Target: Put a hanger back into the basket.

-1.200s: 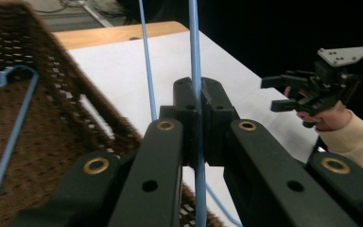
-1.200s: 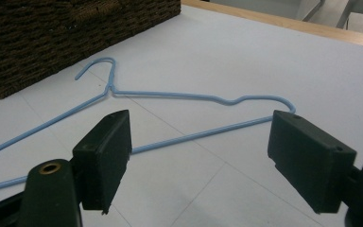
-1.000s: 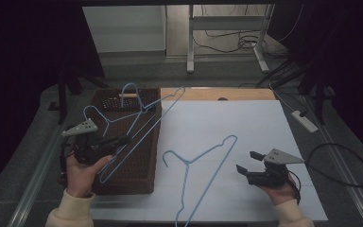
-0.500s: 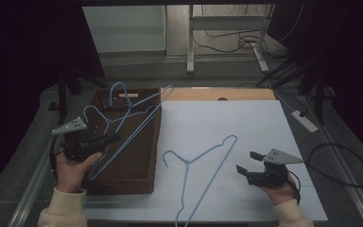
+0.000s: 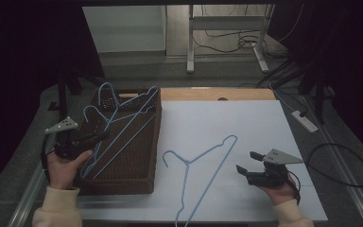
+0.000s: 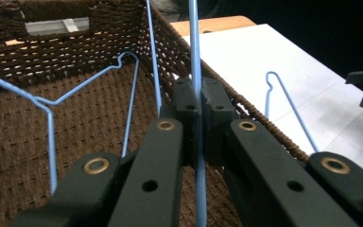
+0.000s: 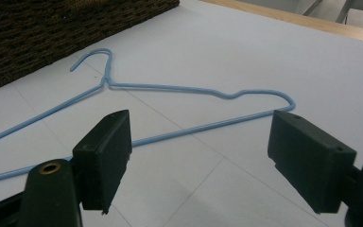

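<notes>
Left tongs: clamped fully onto the wire of a blue hanger, which is tilted over the wicker basket at the left of the worktop. In the left gripper view the thin blue wire runs straight up between the two pressed-together pads. A second blue hanger sits inside the basket, its hook near the far wall (exact contact with the held one cannot be told from the high view).

Centre: a third blue hanger lies flat on the white worktop, just right of the basket, hook pointing toward the basket, apart from it.

Right tongs: jaws wide apart, holding nothing, low over the worktop near the flat hanger's right end. In the right gripper view that hanger lies beyond the pads, not touched.
</notes>
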